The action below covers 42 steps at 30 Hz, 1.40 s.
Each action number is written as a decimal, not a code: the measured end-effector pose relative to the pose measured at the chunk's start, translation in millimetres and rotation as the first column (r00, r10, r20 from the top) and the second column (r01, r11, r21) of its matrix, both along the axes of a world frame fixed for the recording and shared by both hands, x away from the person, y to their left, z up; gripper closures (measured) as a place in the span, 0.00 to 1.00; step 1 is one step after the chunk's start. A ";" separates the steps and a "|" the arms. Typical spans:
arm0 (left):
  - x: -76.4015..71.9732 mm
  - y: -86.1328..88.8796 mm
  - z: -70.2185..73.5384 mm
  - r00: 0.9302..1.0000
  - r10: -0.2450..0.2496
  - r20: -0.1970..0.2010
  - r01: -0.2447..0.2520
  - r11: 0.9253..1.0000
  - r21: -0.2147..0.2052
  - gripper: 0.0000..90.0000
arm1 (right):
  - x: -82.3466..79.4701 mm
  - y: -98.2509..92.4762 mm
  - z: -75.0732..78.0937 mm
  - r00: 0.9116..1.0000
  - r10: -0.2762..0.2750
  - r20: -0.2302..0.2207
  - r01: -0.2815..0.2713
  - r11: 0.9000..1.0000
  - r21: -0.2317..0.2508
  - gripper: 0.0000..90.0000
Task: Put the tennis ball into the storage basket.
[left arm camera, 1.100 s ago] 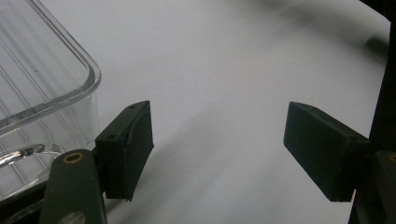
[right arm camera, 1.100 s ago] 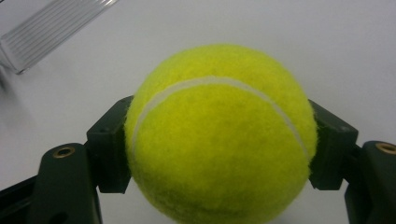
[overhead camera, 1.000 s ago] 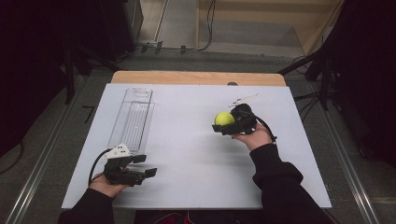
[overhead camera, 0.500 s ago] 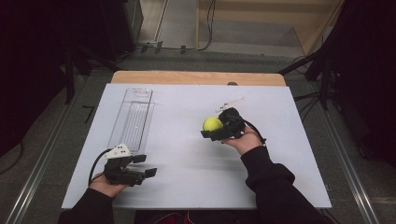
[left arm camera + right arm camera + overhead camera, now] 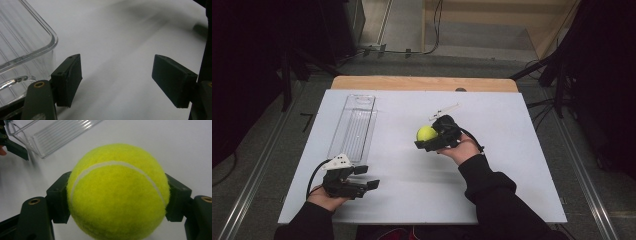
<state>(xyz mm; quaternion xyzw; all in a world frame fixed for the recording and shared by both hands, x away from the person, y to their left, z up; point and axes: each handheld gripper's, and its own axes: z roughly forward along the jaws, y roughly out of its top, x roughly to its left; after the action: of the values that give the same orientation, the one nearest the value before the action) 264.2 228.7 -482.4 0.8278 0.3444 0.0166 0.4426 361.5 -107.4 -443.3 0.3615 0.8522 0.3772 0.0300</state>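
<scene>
A yellow-green tennis ball (image 5: 427,133) (image 5: 117,192) hangs above the middle of the white table, clamped between the black jaws of my right gripper (image 5: 428,139) (image 5: 117,198). A long clear plastic tray (image 5: 353,126) (image 5: 53,135) lies at the left of the table, running away from me. My left gripper (image 5: 364,177) (image 5: 117,80) rests near the front left edge, just short of the tray's near end, jaws wide open and nothing between them. The tray's rounded corner (image 5: 47,35) stands right beside its left finger (image 5: 68,77).
The white tabletop (image 5: 512,165) lies on a wooden board (image 5: 422,83) that shows along the far edge. Metal rails (image 5: 584,170) run along both sides on the floor, and cables (image 5: 412,50) lie beyond the far end.
My right gripper has carried the tennis ball leftward and a little nearer, toward the table's middle. The left gripper has stayed put.
</scene>
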 end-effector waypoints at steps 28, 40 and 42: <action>-0.1 0.7 -0.1 1.000 -0.001 0.001 0.001 1.000 0.002 0.27 | 21.9 50.1 14.6 0.999 0.047 0.003 -0.047 0.998 0.043 0.26; -0.2 0.8 0.2 1.000 -0.002 0.001 0.002 1.000 0.003 0.27 | 31.6 69.6 16.2 0.998 0.055 0.003 -0.055 0.998 0.042 0.26; -0.1 1.0 0.3 1.000 -0.001 0.002 0.001 1.000 0.003 0.27 | 32.5 73.6 16.4 0.998 0.056 0.003 -0.056 0.997 0.044 0.26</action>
<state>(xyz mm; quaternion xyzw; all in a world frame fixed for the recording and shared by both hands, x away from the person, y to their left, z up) 264.1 229.8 -482.1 0.8285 0.3434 0.0177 0.4419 394.0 -33.8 -426.8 0.3376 0.8533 0.3971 0.0121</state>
